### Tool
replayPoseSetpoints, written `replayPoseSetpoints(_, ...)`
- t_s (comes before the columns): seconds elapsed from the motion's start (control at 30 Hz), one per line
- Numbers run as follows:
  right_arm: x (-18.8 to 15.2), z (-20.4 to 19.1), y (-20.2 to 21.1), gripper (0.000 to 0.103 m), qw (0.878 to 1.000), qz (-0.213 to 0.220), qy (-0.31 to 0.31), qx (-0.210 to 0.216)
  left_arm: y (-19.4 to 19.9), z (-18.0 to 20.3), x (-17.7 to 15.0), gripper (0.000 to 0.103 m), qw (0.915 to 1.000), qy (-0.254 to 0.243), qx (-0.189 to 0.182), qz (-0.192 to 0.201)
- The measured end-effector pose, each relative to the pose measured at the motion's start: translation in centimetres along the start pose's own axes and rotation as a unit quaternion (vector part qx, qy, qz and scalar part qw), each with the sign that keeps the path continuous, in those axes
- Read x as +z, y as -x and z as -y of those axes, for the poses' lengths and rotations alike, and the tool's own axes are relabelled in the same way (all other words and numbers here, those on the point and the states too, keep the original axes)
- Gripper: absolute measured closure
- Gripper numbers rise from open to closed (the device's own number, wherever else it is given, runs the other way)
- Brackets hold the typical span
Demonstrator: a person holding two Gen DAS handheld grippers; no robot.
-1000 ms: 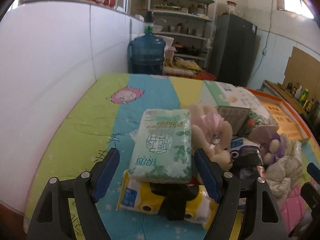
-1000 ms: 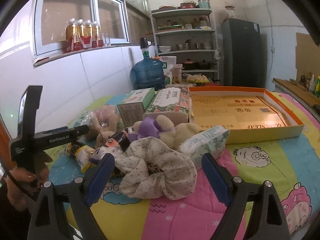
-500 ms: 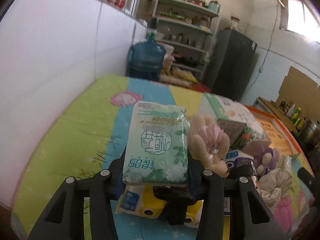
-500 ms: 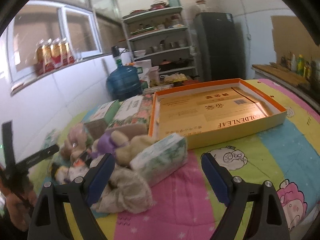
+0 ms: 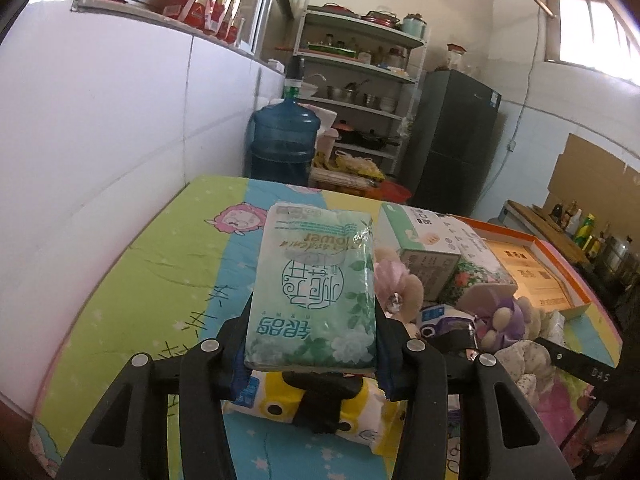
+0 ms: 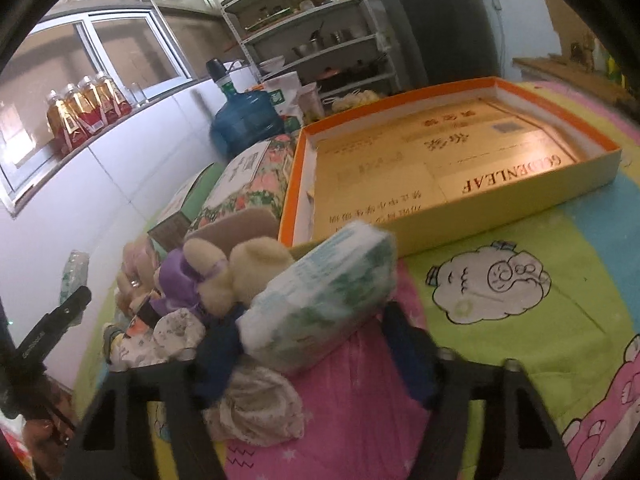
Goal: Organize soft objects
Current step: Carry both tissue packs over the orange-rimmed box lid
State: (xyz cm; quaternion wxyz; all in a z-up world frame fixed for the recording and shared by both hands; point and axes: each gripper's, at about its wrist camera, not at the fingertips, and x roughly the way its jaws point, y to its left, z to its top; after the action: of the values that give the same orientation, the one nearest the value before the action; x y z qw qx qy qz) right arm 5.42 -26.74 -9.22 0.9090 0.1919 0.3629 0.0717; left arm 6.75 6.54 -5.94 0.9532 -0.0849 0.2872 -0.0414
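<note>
Green-printed tissue pack (image 5: pixel 312 292) is sitting clamped between the pads of the left gripper (image 5: pixel 312 354), whose jaws were wide a second ago. The right gripper (image 6: pixel 316 348) has been closing around a second tissue pack (image 6: pixel 320 296); contact unclear. Both packs are becoming ready for the orange tray (image 6: pixel 592 168) beyond.

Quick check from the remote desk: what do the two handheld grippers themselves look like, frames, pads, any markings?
Both match. The left gripper has a black plastic frame with open cut-outs, silver screws at the pivots and dark blue pads on the fingers. The right gripper is the same, though blurred. White lettering runs along the left gripper's black side; it is too small to read.
</note>
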Motion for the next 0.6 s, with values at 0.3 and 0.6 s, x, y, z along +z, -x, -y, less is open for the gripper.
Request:
replayPoseSetpoints(0.3,-0.4,-0.4,3.1,0.070,0.998,0.048,0.037,-0.010,0.7,0.6,-0.3,0.053,0.9999,-0.005,-0.011,0.000)
replayPoseSetpoints(0.6,1.0,0.2,6.1,0.077,0.995,0.093,0.047,-0.007,2.0,3.9,0.9,0.053,0.9984,-0.034,-0.041,0.018)
